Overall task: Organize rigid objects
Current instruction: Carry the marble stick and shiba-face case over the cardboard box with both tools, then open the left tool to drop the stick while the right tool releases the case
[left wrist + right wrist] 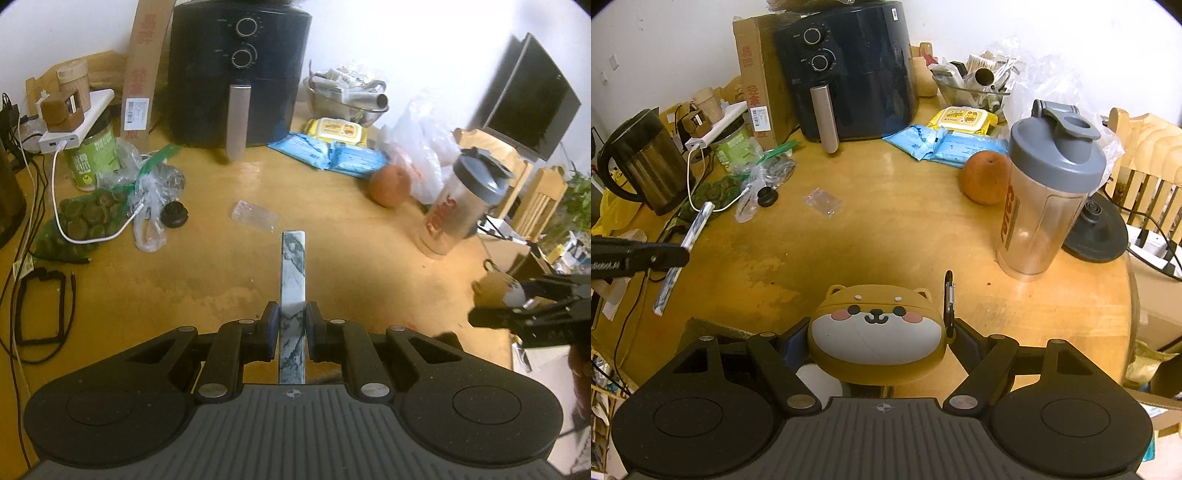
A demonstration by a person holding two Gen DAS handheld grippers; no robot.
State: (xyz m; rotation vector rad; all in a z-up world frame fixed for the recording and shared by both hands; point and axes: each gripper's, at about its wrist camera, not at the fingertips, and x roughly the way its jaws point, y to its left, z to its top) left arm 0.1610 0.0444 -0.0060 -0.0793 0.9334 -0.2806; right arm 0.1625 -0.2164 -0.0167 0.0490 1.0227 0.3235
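The left gripper (292,315) is clamped on a slim marble-patterned bar (293,269), which juts forward from between its pads, lifted above the wooden table (207,266). The right gripper (877,341) grips a brown dog-faced case (877,328) across its sides, face up, a black carabiner (948,295) at its right edge; whether the case rests on the table I cannot tell. A shaker bottle (1047,192) stands beyond, right of it, an orange (984,177) just behind.
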